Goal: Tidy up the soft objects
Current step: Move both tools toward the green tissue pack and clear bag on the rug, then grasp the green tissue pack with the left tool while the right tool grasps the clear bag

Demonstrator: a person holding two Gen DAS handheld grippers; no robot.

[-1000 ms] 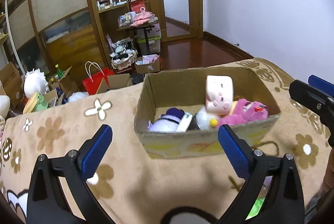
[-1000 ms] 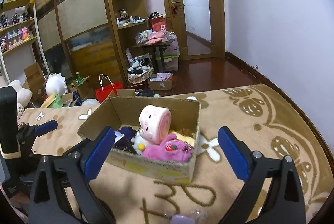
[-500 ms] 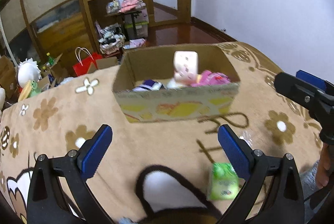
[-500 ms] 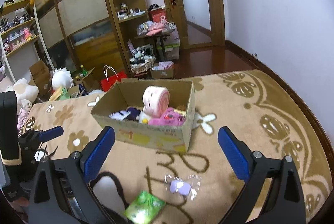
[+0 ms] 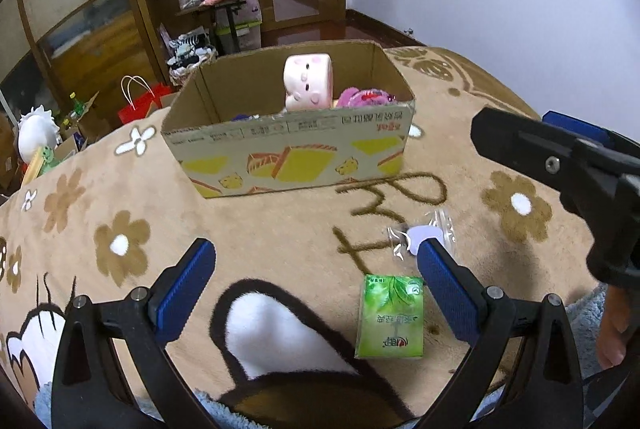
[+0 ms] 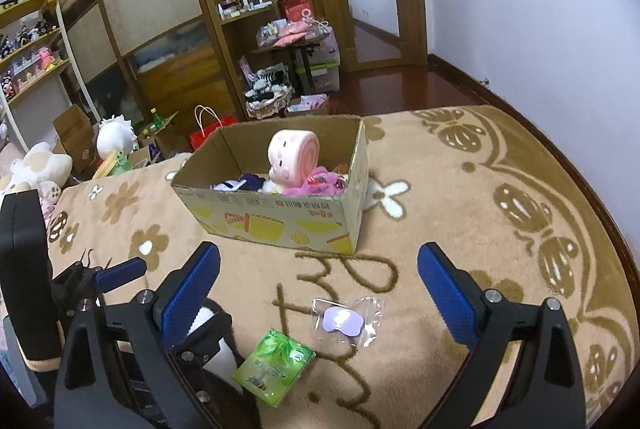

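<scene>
The left gripper (image 5: 314,283) has two black plastic arms, and each one carries a long blue pad with a fine ribbed surface. Silver round screws sit on each arm, just behind the pads. The right gripper (image 6: 318,283) has the same build: black frame, blue ribbed pads, silver screws. Seen from the left wrist view, its black body shows one small screw on the side, and bare skin of the person's fingers (image 5: 612,335) shows below it.

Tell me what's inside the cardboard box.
Inside the cardboard box: a pink roll-shaped plush, a magenta plush and dark blue-and-white soft items. Anything beneath them is hidden.
</scene>
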